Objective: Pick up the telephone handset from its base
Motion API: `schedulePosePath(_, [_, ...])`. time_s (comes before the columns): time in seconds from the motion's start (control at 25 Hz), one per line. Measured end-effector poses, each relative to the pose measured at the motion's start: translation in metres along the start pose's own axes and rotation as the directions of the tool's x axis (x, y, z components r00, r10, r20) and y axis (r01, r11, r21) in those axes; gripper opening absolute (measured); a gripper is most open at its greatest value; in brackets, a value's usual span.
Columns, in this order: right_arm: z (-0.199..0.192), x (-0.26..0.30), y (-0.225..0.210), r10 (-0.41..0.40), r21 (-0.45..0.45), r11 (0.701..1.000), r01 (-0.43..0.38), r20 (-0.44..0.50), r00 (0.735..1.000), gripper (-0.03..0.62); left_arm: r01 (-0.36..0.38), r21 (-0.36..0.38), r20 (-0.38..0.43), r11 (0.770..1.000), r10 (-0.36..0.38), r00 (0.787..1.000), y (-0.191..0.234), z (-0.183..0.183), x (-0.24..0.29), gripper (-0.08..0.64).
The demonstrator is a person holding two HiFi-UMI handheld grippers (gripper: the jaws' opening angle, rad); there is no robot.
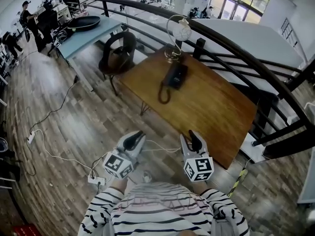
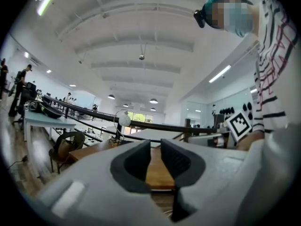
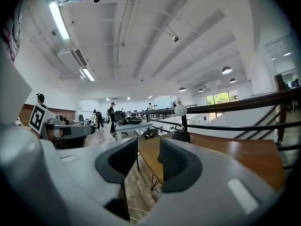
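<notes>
Handset (image 1: 172, 75) sits far ahead of my right gripper (image 1: 195, 140), jaws narrowly apart and empty, so I'd straddle its middle and lift straight.

The telephone (image 1: 175, 76) is black, the table (image 1: 216, 112) brown, the sleeves (image 1: 101, 210) black-and-white striped.

the telephone (image 1: 174, 76) is shown too small in the head view for its parts to be told apart. in the right gripper view its lower part is covered by the right gripper (image 3: 148, 147). in the left gripper view most of the table (image 2: 91, 148) is masked by the left gripper (image 2: 155, 149). the striped shirt (image 1: 162, 213) is cut off at 6 o'clock of the head view, and the figures (image 1: 24, 14) at 10 o'clock are too small to be made out.
</notes>
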State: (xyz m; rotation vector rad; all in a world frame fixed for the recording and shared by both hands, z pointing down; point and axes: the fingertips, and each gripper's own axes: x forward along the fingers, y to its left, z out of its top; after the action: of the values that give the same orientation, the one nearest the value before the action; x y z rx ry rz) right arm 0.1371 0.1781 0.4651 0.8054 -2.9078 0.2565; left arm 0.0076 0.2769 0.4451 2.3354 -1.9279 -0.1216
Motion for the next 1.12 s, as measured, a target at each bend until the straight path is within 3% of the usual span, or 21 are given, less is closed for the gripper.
schedulePosePath(0.32, [-0.004,0.040,0.019,-0.105,0.030,0.994,0.105,0.004,0.994,0.158,0.088,-0.025,-0.045,0.996,-0.089,0.995,0.060,-0.005,0.004,0.124])
schedulePosePath(0.56, [-0.006,0.073,0.020,-0.142,0.027,0.989,0.142,-0.014,0.990,0.166,0.113,-0.054,-0.047,0.992,-0.116,0.992,0.102,-0.011,0.021,0.133])
schedulePosePath(1.12, [0.014,0.142,-0.067,-0.123,-0.007,0.992,0.123,-0.034,0.992,0.169,0.131,-0.044,-0.080,0.990,-0.134,0.988,0.138,-0.004,0.135,0.145])
